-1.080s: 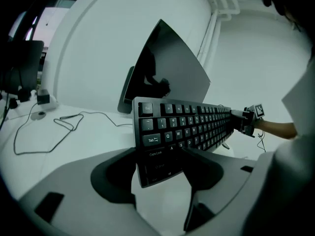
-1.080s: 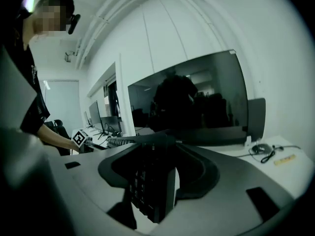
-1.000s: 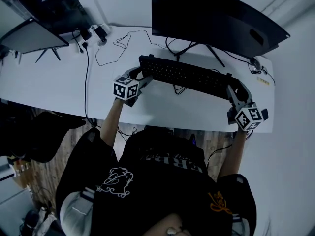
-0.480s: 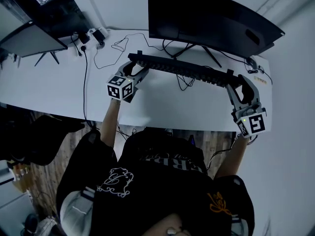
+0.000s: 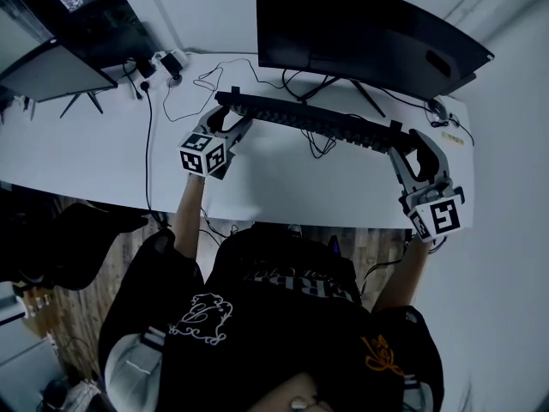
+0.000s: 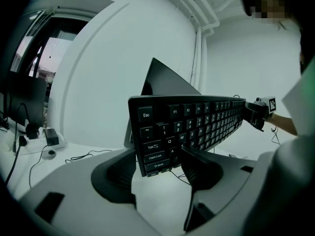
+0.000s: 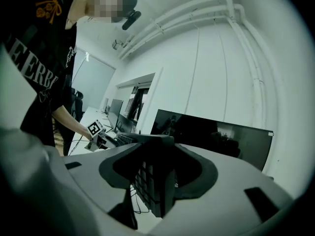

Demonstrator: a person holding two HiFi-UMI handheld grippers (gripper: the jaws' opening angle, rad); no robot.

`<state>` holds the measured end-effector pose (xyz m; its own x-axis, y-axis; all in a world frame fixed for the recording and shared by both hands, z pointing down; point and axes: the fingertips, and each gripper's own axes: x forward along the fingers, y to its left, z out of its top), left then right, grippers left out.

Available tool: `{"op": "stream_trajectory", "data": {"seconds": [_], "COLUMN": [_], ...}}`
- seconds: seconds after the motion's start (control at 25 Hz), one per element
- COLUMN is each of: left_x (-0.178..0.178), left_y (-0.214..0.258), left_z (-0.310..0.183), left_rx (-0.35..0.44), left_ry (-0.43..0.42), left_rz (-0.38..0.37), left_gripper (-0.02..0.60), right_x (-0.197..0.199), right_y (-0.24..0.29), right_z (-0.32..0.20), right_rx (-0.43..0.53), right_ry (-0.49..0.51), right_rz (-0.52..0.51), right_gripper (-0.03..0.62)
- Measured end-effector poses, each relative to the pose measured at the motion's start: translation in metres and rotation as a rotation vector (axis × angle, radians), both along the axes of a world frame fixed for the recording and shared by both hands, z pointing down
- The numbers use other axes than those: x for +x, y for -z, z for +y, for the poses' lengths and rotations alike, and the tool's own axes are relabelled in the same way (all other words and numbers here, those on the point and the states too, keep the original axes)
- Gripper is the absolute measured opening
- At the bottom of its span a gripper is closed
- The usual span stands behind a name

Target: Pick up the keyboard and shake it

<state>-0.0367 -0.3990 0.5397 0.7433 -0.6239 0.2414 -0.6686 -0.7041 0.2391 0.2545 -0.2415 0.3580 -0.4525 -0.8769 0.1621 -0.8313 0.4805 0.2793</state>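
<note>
1. The long black keyboard [image 5: 313,120] sits in the upper middle of the head view. It is held clear of the white desk [image 5: 86,157] and runs from upper left to lower right in front of the stand of the large dark curved monitor [image 5: 360,33].
2. The left gripper [image 5: 230,120] is clamped on the keyboard's left end. In the left gripper view its jaws [image 6: 160,155] press on either side of the corner with the Esc, Tab and Caps Lock keys. The keyboard [image 6: 197,124] has its key face turned toward that camera.
3. The right gripper [image 5: 403,142] is clamped on the keyboard's right end. In the right gripper view the end of the keyboard [image 7: 150,193] stands nearly edge-on between the closed jaws [image 7: 155,173].
4. The marker cubes of both grippers face the head camera, one at centre left and one at lower right of the desk.
5. A thin dark cable [image 5: 319,147] loops on the desk just below the middle of the keyboard.
6. A smaller dark screen [image 5: 51,69] stands at the upper left of the frame, with plugs and adapters [image 5: 163,61] and a looping wire [image 5: 202,82] to its right.
7. The person's black printed shirt [image 5: 283,316] fills the lower middle of the head view.
</note>
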Motion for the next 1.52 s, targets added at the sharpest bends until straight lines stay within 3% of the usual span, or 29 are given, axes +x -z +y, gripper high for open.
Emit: {"op": "stream_trajectory", "data": {"seconds": [0.32, 0.6, 1.28, 1.52], "left_x": [-0.011, -0.029, -0.087, -0.104], "left_y": [-0.005, -0.026, -0.138, -0.148], "left_z": [0.006, 0.016, 0.041, 0.027], "left_rx": [-0.039, -0.118, -0.417, -0.447], "left_ry": [-0.016, -0.017, 0.027, 0.053], "left_rz": [-0.083, -0.153, -0.333, -0.336], "left_gripper": [0.287, 0.287, 0.287, 0.287], "right_x": [0.019, 0.02, -0.017, -0.027], "right_y": [-0.035, -0.079, -0.217, -0.245], "right_z": [-0.017, -0.038, -0.105, -0.139], "right_rx": [-0.163, -0.337, -0.696, -0.751], "right_ry": [-0.059, -0.102, -0.053, -0.079], "right_rz": [-0.197, -0.368, -0.489, -0.536], "right_gripper": [0.209, 0.212, 0.216, 0.222]}}
